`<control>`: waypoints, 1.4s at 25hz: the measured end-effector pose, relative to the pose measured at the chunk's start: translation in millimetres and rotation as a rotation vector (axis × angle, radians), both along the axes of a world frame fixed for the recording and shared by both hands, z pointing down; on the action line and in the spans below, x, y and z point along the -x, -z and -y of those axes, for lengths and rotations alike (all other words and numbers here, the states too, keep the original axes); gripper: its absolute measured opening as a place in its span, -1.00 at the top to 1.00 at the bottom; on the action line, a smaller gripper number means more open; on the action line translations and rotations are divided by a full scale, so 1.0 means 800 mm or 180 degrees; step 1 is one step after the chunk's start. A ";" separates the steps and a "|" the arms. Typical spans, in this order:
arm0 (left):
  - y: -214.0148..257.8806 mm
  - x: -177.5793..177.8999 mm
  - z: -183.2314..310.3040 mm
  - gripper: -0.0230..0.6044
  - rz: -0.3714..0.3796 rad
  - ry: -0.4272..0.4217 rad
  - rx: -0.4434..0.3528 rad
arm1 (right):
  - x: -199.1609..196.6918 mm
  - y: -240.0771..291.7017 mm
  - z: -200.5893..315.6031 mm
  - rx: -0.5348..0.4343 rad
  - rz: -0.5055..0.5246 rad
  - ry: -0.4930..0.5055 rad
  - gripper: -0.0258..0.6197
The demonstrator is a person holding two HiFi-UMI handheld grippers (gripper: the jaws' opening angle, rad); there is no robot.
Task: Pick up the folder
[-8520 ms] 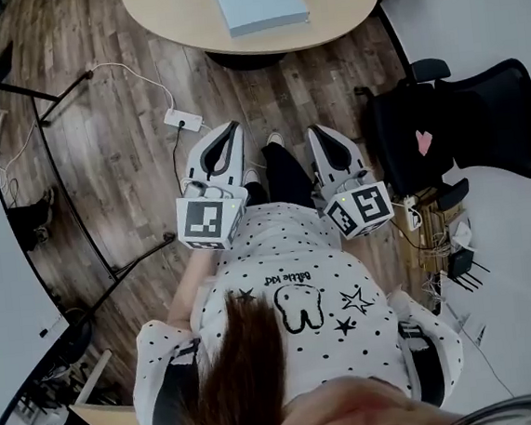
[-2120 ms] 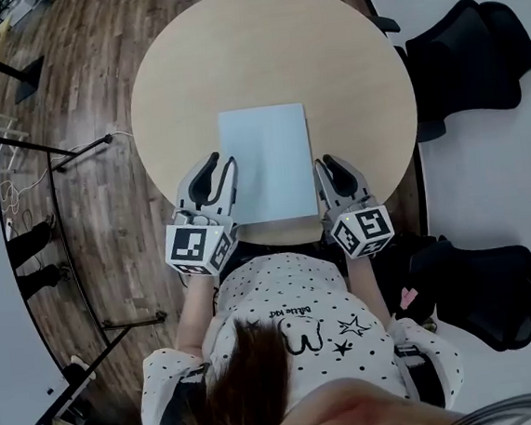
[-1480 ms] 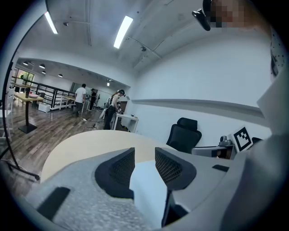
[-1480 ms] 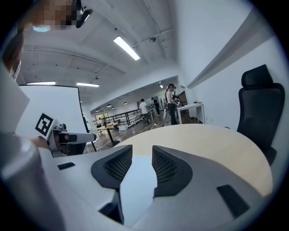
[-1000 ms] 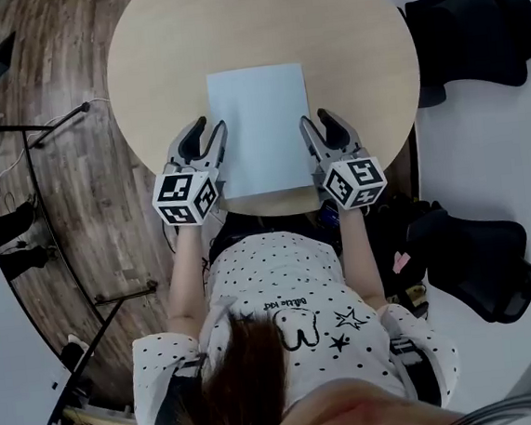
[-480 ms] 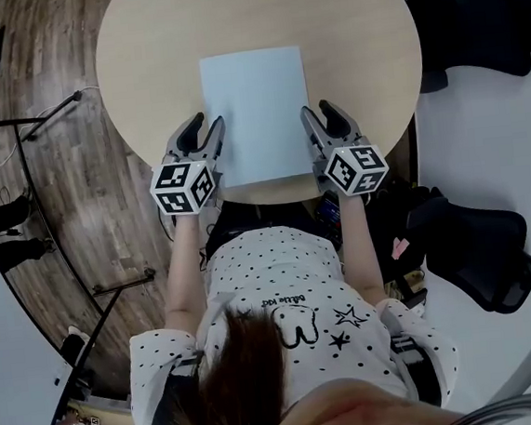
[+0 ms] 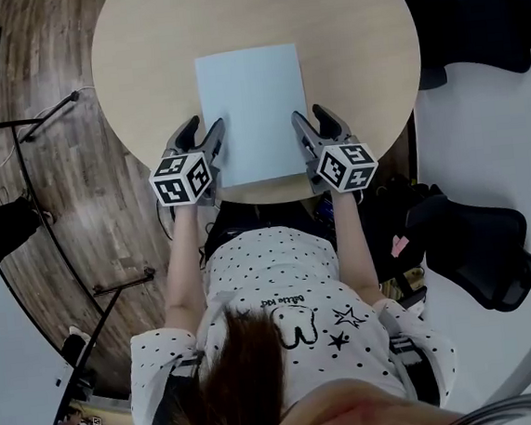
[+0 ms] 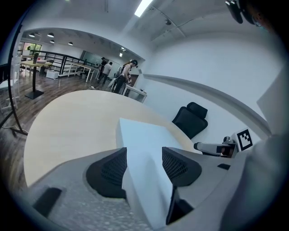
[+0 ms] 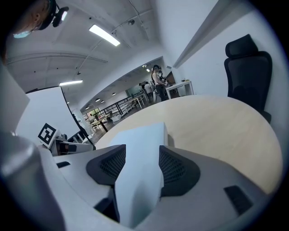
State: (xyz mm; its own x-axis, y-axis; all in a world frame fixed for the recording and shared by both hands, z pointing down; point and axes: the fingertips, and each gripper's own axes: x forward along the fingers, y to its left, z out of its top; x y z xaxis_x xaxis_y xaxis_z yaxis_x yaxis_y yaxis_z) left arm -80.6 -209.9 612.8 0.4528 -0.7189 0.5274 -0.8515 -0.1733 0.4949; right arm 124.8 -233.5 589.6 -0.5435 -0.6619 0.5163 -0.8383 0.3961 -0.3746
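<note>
A pale blue folder [image 7: 252, 110] lies flat on the round wooden table [image 7: 137, 42]. My left gripper [image 7: 203, 129] straddles the folder's left edge near its front corner. My right gripper [image 7: 306, 119] straddles the right edge in the same way. In the left gripper view the folder [image 8: 144, 135] runs up between the dark pads [image 8: 113, 168]. The right gripper view shows the folder [image 9: 140, 140] between its pads [image 9: 174, 166] too. Both pairs of jaws have just been opening and stand wide, with gaps between the pads and the folder.
Black office chairs stand to the right of the table [image 7: 469, 0] and at the near right [image 7: 474, 243]. Wooden floor and a thin black stand [image 7: 41, 116] are on the left. The person's body is close to the table's near edge.
Both grippers have come down and closed in on the folder's near sides over the last second. Their jaws stand wider than before.
</note>
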 end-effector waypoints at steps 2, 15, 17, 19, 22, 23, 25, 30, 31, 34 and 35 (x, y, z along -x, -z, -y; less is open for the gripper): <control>-0.008 0.002 -0.002 0.13 0.0007 0.0015 0.0047 | 0.000 -0.007 -0.001 0.0035 -0.0018 0.0002 0.19; -0.046 -0.003 -0.019 0.05 -0.0314 0.0046 0.0473 | 0.000 -0.050 -0.009 0.0427 0.0101 -0.0008 0.08; -0.049 -0.001 -0.021 0.04 -0.0335 0.0058 0.0521 | 0.001 -0.055 -0.010 0.0496 0.0138 -0.0027 0.07; -0.052 -0.001 -0.021 0.04 -0.0368 0.0058 0.0557 | 0.001 -0.060 -0.010 0.0556 0.0151 -0.0048 0.06; -0.053 -0.003 -0.020 0.04 -0.0403 0.0056 0.0589 | 0.002 -0.066 -0.011 0.0650 0.0201 -0.0075 0.06; -0.054 -0.004 -0.020 0.04 -0.0407 0.0056 0.0598 | 0.002 -0.068 -0.011 0.0676 0.0228 -0.0084 0.06; -0.055 -0.005 -0.020 0.04 -0.0404 0.0048 0.0612 | 0.001 -0.070 -0.011 0.0722 0.0291 -0.0097 0.05; -0.058 -0.009 -0.017 0.04 -0.0369 0.0016 0.0641 | -0.002 -0.080 -0.012 0.0902 0.0545 -0.0134 0.03; -0.058 -0.009 -0.017 0.04 -0.0358 0.0012 0.0640 | -0.001 -0.081 -0.011 0.0936 0.0597 -0.0136 0.03; -0.058 -0.010 -0.015 0.04 -0.0354 0.0011 0.0637 | 0.000 -0.082 -0.010 0.0972 0.0658 -0.0105 0.04; -0.058 -0.011 -0.016 0.05 -0.0357 0.0012 0.0637 | 0.000 -0.081 -0.011 0.0972 0.0650 -0.0091 0.04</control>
